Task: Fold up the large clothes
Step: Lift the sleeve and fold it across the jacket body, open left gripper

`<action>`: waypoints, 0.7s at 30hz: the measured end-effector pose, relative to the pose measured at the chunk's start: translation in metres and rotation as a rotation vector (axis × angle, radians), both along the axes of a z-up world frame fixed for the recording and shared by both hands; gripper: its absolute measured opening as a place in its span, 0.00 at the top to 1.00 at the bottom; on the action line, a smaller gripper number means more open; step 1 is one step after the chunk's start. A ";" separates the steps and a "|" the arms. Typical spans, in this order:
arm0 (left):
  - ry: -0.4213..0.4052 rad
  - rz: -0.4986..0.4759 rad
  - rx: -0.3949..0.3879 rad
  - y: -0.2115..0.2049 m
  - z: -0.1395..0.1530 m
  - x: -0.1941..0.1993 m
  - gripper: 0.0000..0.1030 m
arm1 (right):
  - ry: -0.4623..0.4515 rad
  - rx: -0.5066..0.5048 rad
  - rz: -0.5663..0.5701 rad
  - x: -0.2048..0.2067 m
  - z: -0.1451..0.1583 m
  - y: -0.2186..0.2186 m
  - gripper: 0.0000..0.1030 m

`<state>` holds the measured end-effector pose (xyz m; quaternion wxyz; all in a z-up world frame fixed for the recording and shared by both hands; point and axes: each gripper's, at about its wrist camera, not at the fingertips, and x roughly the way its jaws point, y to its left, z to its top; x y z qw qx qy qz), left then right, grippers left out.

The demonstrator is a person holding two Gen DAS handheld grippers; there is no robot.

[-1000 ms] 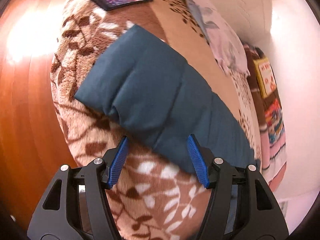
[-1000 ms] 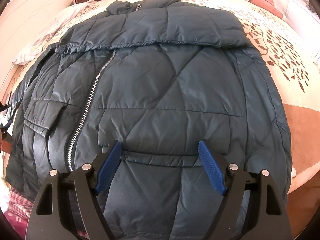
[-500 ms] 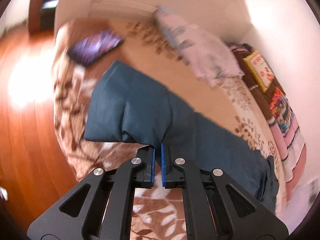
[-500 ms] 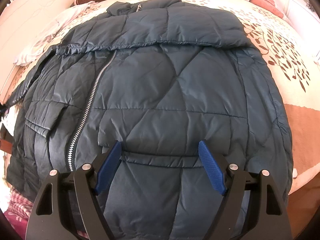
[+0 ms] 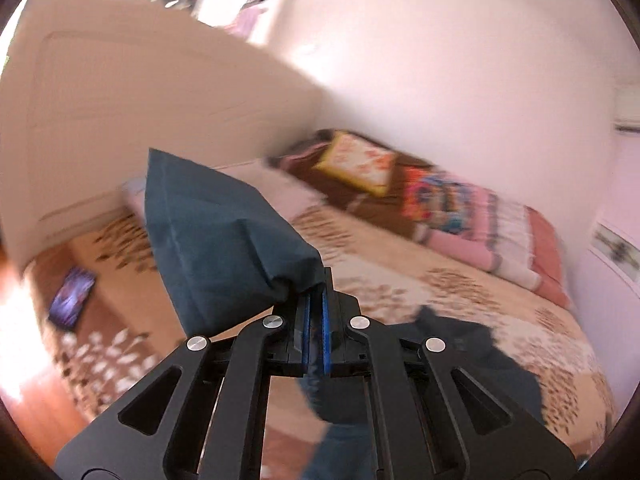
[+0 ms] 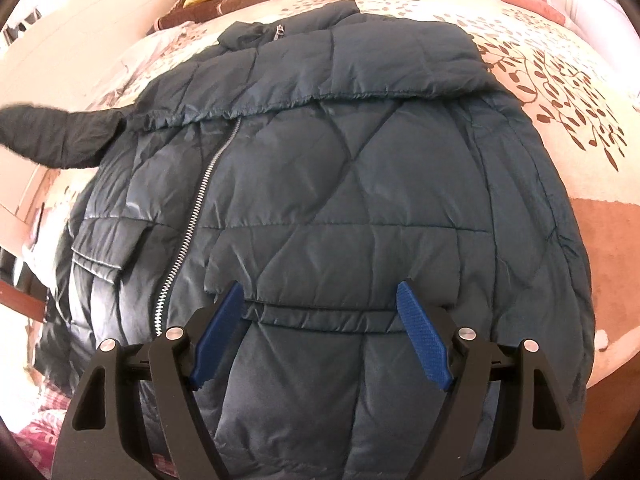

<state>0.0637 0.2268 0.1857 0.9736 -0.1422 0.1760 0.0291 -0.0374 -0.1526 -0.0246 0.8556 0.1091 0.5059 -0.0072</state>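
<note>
A dark blue quilted puffer jacket (image 6: 340, 184) lies front up on the bed, zipper running down its left side, its far sleeve folded across the chest. My left gripper (image 5: 314, 304) is shut on the jacket's other sleeve (image 5: 216, 240) and holds it lifted above the bed; the cuff end sticks up and left. That raised sleeve shows at the left edge of the right wrist view (image 6: 56, 140). My right gripper (image 6: 320, 332) is open and empty, hovering over the jacket's lower front near the hem.
The bed has a beige and brown leaf-patterned blanket (image 5: 400, 280). A white headboard (image 5: 140, 112) stands behind it. Pillows and folded blankets (image 5: 452, 204) are stacked along the wall. A dark tablet or book (image 5: 72, 296) lies near the bed's left edge.
My left gripper closed on the sleeve lying on the blanket and lifted it up, swinging toward the jacket's body. The right gripper stayed still and open.
</note>
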 end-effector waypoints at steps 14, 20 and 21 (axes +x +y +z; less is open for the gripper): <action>0.095 -0.419 0.105 -0.188 -0.014 0.026 0.97 | -0.061 0.088 0.017 -0.013 0.001 -0.011 0.25; 0.247 -0.505 0.134 -0.253 -0.074 0.042 0.97 | -0.078 0.123 0.025 -0.019 -0.002 -0.016 0.25; 0.274 -0.515 0.148 -0.264 -0.086 0.044 0.97 | -0.081 0.131 0.025 -0.020 -0.002 -0.018 0.25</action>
